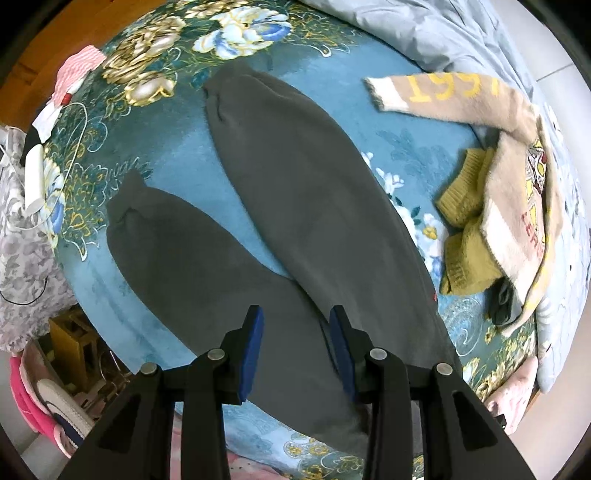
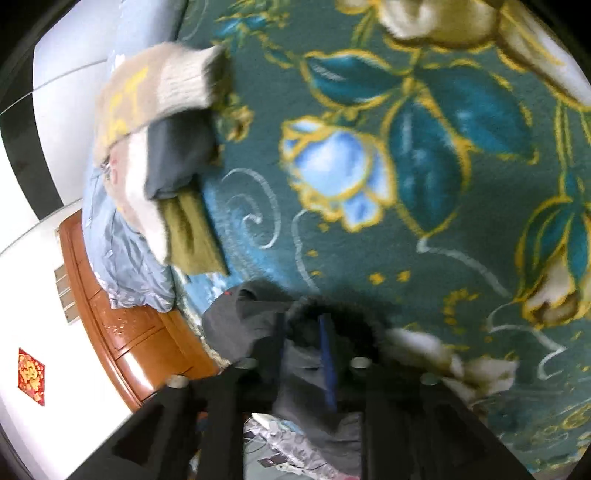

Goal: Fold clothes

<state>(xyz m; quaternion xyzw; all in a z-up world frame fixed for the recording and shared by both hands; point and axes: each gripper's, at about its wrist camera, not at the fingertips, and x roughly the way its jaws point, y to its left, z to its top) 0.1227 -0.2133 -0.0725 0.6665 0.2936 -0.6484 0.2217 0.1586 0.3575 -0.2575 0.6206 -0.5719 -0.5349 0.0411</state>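
Note:
Dark grey trousers (image 1: 306, 206) lie spread on a blue floral blanket (image 1: 177, 162), both legs pointing away from me. My left gripper (image 1: 297, 332) is open just above the trousers near the crotch, with nothing between its blue pads. In the blurred right wrist view, my right gripper (image 2: 303, 332) is shut on a bunch of the grey trousers fabric (image 2: 255, 325), held above the blanket (image 2: 406, 166). The fingertips are partly hidden by the cloth.
A beige sweater with yellow "199" lettering (image 1: 517, 177) and a mustard knit garment (image 1: 465, 221) lie at the right; they show in the right wrist view (image 2: 147, 122). A grey-blue quilt (image 1: 424, 33) lies at the far edge. A white cable and charger (image 1: 35, 173) rest at the left edge.

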